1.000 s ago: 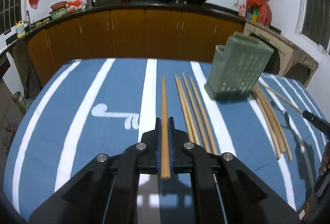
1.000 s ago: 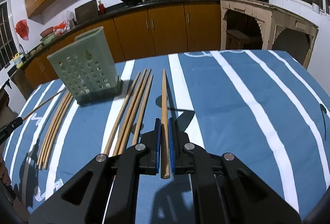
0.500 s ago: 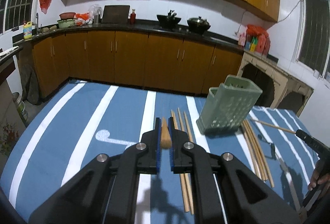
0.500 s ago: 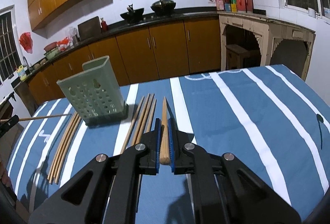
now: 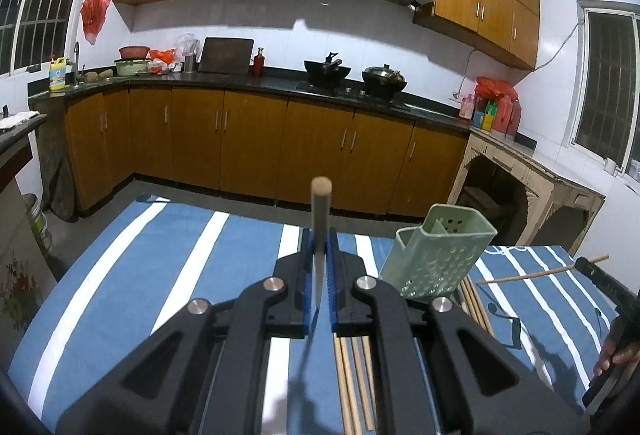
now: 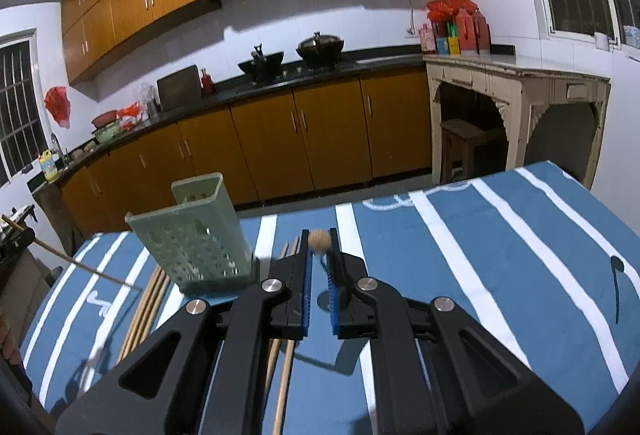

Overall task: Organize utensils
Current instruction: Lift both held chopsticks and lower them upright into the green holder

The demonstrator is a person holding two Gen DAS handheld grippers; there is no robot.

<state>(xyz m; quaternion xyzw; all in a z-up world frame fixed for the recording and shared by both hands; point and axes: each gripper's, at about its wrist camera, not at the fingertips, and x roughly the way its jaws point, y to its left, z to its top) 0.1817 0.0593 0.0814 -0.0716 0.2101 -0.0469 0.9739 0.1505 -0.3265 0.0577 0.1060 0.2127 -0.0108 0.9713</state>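
Observation:
In the left wrist view my left gripper (image 5: 320,241) is shut on a wooden chopstick (image 5: 321,203), held off the table with its butt end towards the camera. The right wrist view shows my right gripper (image 6: 319,249) shut on another chopstick (image 6: 319,241), also lifted. A green perforated utensil holder (image 5: 436,259) (image 6: 196,239) stands upright on the blue striped tablecloth (image 5: 168,275) between the two grippers. Loose chopsticks (image 5: 354,379) (image 6: 280,375) lie on the cloth on both sides of the holder. The right gripper's black body (image 5: 600,275) shows at the right edge of the left view.
A person's hand (image 5: 616,355) holds the right gripper at the far right. More loose chopsticks (image 6: 150,307) lie left of the holder in the right view. Kitchen cabinets (image 5: 248,151) and a worn side table (image 6: 516,95) stand beyond the table's far edge.
Both grippers have risen from the table, each lifting its chopstick clear of the cloth. Both views have tilted up towards the cabinets. The loose chopsticks and holder stayed put.

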